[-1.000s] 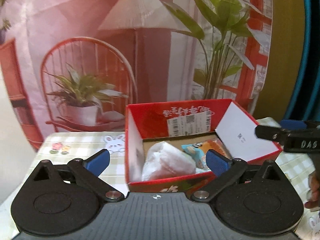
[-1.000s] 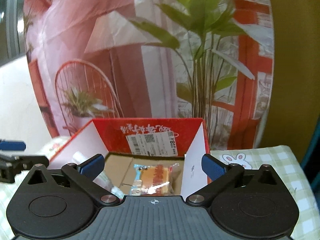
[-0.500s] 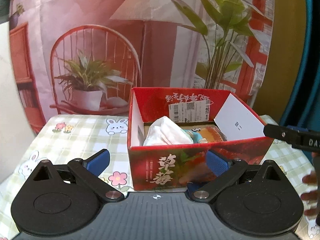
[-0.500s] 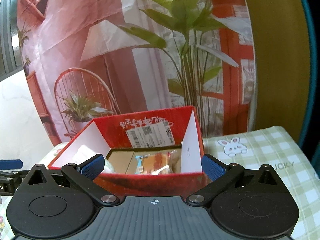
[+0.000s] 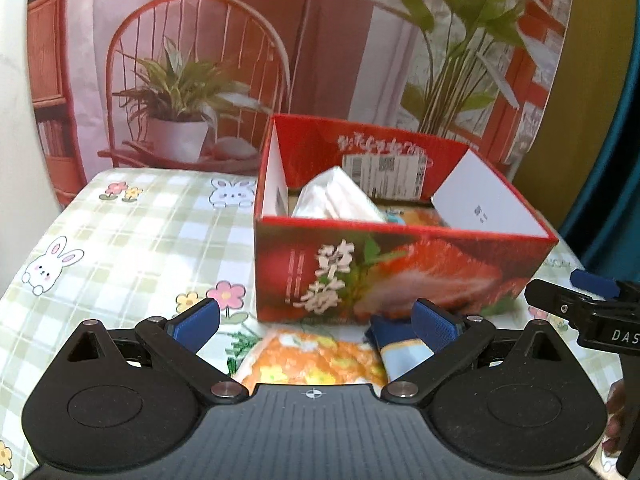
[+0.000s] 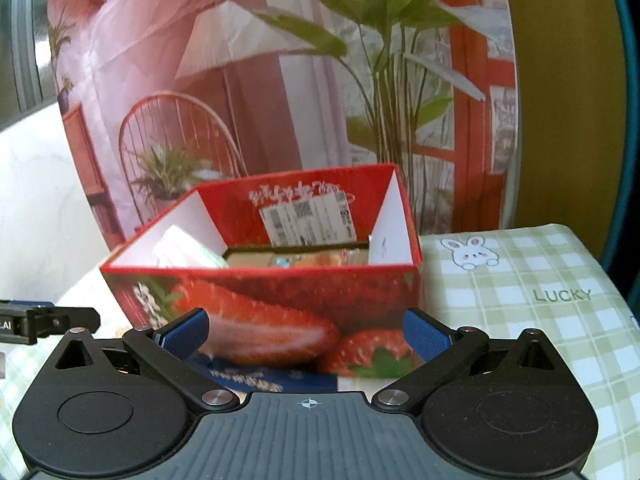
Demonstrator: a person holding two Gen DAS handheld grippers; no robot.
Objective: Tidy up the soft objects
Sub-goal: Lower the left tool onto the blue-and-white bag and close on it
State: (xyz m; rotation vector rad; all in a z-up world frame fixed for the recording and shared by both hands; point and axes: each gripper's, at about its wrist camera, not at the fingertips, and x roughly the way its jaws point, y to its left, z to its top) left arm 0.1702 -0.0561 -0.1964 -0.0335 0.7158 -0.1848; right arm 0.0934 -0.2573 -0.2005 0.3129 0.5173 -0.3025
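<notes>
On the bench [image 5: 120, 232], the left tongs [image 5: 316, 320] hang spread and empty over an orange pack [image 5: 316, 360], placed to grip it. The box [image 5: 400, 272] already holds a white pack [image 5: 336, 196]. The right tongs [image 6: 306, 334], also spread and empty, hover over a blue pack [image 6: 264, 378].

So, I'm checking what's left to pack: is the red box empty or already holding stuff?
Holding stuff. The red box stands open-topped, with a white tissue pack and an orange snack packet inside.
</notes>
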